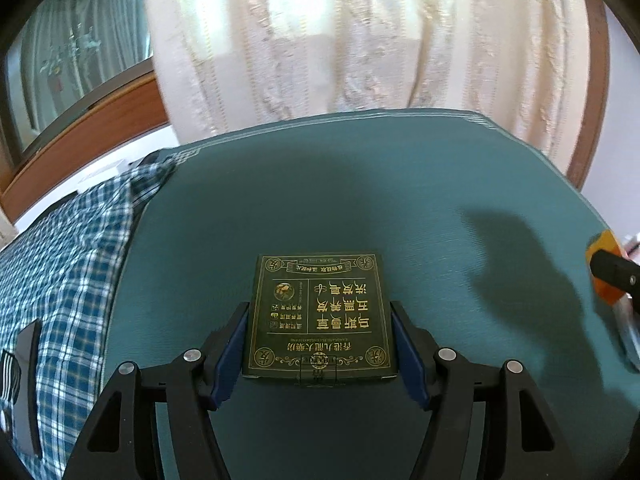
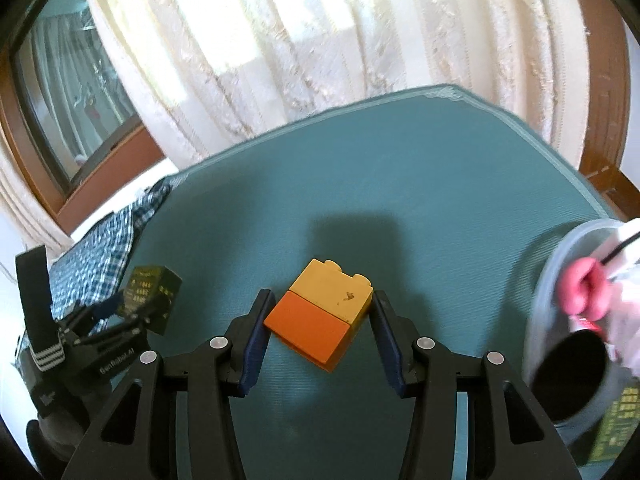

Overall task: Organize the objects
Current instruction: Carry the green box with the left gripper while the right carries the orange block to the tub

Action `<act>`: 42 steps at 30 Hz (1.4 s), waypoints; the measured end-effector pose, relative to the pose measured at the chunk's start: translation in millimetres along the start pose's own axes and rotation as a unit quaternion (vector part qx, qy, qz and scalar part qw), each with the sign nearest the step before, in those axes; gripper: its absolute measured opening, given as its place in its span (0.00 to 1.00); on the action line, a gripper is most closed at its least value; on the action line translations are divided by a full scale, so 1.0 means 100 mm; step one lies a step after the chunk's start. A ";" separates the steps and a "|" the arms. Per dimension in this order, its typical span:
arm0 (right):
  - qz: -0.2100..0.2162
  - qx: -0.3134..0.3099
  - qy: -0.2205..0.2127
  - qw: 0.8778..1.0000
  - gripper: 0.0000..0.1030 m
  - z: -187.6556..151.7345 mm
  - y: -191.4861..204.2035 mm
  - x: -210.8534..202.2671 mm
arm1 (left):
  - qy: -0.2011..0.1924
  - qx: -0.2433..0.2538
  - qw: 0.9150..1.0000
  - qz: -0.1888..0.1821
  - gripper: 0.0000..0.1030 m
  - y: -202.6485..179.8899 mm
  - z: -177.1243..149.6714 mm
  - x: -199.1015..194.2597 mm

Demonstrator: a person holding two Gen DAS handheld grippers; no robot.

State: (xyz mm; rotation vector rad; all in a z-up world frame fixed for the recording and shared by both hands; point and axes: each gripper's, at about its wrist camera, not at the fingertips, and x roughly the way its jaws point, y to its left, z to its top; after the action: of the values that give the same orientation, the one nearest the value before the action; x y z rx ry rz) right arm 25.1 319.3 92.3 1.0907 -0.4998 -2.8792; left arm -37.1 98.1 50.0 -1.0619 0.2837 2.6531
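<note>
green box (image 1: pixel 320 316), gold chinese lettering, clamped in left claw (image 1: pixel 320 340).

The teal mat (image 2: pixel 400 184) lies open ahead; a checked cloth (image 1: pixel 68 264) crowds its left edge, and what looks like a grey bin (image 2: pixel 560 320) blocks the right.

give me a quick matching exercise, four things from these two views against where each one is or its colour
Things:
1. dark green box
2. orange and yellow block
3. grey container
4. plaid cloth

Descriptions:
A. at the right edge of the right wrist view
B. between the right gripper's fingers
C. blue and white, left of the teal mat
D. between the left gripper's fingers

Pairs: 1-D, 2-B, 3-A, 4-C
</note>
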 end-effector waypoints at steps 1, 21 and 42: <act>-0.004 0.005 -0.006 1.000 0.49 0.01 -0.06 -0.05 | -0.002 0.004 1.000 -0.003 0.67 -0.06 0.01 -0.02; -0.075 0.092 -0.071 0.990 0.48 0.11 -1.23 -0.63 | -0.017 0.079 0.995 -0.054 0.67 -0.99 0.10 -0.21; -0.132 0.099 -0.027 0.986 0.48 -0.15 -1.81 -0.72 | -0.035 0.123 0.987 -0.092 0.67 -1.62 0.17 -0.38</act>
State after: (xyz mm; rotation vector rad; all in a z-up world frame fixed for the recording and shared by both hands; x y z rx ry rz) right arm 105.8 496.3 73.1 1.1904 -0.7067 -3.1523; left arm 29.8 249.5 75.2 -0.8711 0.4622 2.4089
